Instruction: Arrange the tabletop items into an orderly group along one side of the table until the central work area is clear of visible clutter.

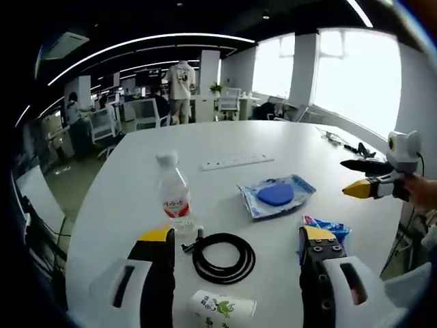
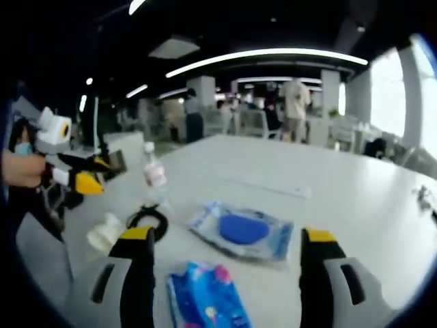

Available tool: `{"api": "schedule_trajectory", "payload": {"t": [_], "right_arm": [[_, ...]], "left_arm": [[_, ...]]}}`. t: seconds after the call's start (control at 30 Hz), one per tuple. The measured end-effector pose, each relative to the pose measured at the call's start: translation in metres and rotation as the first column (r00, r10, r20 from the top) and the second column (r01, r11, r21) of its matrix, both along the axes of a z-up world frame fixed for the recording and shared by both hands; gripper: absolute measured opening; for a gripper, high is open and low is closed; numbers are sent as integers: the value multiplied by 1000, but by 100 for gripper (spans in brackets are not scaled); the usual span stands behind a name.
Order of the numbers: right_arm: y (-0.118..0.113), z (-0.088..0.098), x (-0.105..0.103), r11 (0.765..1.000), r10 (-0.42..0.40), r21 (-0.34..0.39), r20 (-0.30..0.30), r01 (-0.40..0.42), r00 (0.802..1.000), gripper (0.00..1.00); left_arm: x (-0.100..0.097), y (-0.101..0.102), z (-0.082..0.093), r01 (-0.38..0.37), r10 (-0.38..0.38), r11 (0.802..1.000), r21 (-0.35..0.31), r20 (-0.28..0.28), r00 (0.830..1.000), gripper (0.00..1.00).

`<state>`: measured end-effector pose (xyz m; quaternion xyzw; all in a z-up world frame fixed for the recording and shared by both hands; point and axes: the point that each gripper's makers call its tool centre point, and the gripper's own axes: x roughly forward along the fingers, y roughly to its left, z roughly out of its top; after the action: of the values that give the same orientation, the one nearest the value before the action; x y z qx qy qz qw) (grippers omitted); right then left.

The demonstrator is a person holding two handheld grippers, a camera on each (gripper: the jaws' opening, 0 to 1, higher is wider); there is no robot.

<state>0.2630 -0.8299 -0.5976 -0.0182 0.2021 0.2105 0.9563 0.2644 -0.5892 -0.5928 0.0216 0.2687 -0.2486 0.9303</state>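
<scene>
Clutter sits on the white surface [image 1: 287, 143]. In the left gripper view, the left gripper [image 1: 237, 254] has its fingers spread wide and empty, with a black cable coil [image 1: 224, 257] between them, a water bottle [image 1: 174, 193] at 11 o'clock, a blue-lidded wipes pack [image 1: 276, 194] at 1 o'clock and a small white bottle [image 1: 222, 305] lying at 6. In the right gripper view, the right gripper [image 2: 227, 254] is likewise wide apart and empty, above a blue snack packet [image 2: 205, 297].

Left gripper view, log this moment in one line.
left tongs: open | right tongs: open | held: nothing | water bottle: upright | cable coil: flat
</scene>
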Motion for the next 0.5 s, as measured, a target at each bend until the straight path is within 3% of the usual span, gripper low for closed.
{"api": "schedule_trajectory", "payload": {"t": [0.27,0.5], "right_arm": [[3,-1,-15,1000,-13,0,-10,13,1000,87],[3,-12,-32,1000,-18,-4,-55,18,998,88]], "left_arm": [[-9,23,-6,-6,5,1000,-8,-16,1000,80],[-13,46,-11,-6,6,1000,0,-30,1000,84]]}}
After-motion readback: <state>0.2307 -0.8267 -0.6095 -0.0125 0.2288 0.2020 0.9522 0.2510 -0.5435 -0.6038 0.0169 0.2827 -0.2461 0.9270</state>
